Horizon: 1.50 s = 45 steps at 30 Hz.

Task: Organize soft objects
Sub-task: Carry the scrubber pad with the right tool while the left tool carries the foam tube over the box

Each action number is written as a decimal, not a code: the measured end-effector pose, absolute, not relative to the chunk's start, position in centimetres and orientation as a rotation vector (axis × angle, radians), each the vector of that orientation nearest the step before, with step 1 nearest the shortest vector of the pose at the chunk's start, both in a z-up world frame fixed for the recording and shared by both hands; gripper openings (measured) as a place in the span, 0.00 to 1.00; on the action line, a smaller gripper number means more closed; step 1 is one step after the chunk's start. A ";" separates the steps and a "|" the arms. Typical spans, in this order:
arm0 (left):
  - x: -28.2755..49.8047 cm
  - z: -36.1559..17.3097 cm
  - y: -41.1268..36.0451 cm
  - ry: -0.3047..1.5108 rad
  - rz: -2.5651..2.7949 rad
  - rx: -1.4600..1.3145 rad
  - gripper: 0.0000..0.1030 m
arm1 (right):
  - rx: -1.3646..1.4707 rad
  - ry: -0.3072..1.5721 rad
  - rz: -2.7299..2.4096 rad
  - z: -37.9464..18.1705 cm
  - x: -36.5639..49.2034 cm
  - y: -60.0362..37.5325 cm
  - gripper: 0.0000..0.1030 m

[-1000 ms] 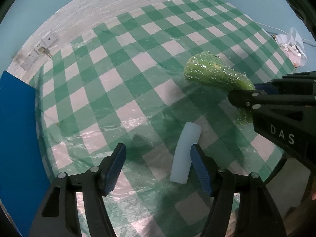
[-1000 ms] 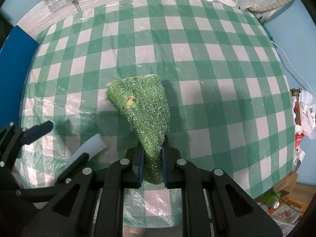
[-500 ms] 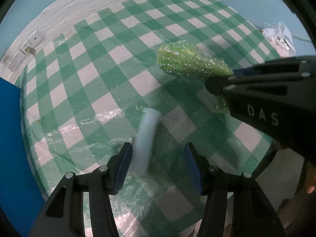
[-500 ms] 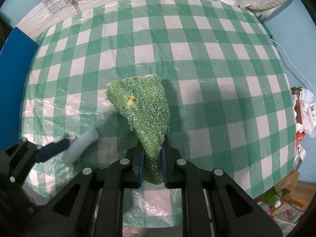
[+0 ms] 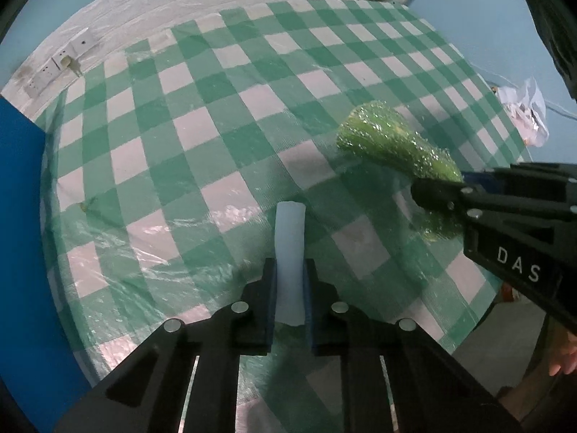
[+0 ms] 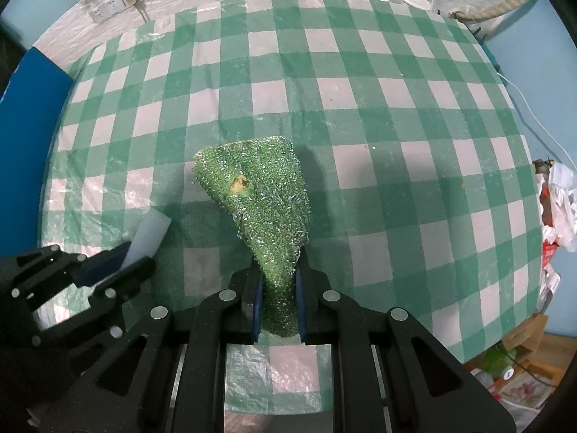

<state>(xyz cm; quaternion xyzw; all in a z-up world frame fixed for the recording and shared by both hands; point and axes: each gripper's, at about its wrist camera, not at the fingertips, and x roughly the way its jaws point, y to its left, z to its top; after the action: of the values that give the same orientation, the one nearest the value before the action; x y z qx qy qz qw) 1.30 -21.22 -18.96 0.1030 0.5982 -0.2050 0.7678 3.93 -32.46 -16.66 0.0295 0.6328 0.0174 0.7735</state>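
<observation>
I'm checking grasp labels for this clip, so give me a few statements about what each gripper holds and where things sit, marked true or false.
1. The left gripper is shut on the white foam piece. True.
2. The right gripper is open and holds nothing. False: it is shut on the green scrubbing pad.
3. The green scrubbing pad has a yellowish spot on it. True.
4. The white foam piece lies flat on the checked tablecloth, untouched. False: it is clamped between the left gripper's fingers.
5. Wall sockets sit beyond the table's far edge. True.
</observation>
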 end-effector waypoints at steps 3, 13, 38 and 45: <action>1.5 -18.6 -20.9 1.288 -0.442 0.211 0.12 | 0.063 1.365 0.043 -16.3 3.7 -32.5 0.13; 2.3 -16.9 -20.7 1.214 -0.398 0.255 0.12 | 0.033 1.342 0.060 -14.9 3.1 -31.7 0.13; 3.0 -10.1 -15.6 1.089 -0.263 0.203 0.12 | -0.067 1.221 0.151 -8.5 3.0 -26.6 0.13; 2.7 -8.1 -13.2 1.047 -0.214 0.192 0.12 | -0.096 1.177 0.208 -6.5 3.1 -23.6 0.13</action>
<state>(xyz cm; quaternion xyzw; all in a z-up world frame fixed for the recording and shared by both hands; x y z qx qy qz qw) 2.73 -13.18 -8.09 0.0914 0.4982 -0.1016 0.8562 3.08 -23.64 -6.46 -0.0453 0.5539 0.0980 0.8256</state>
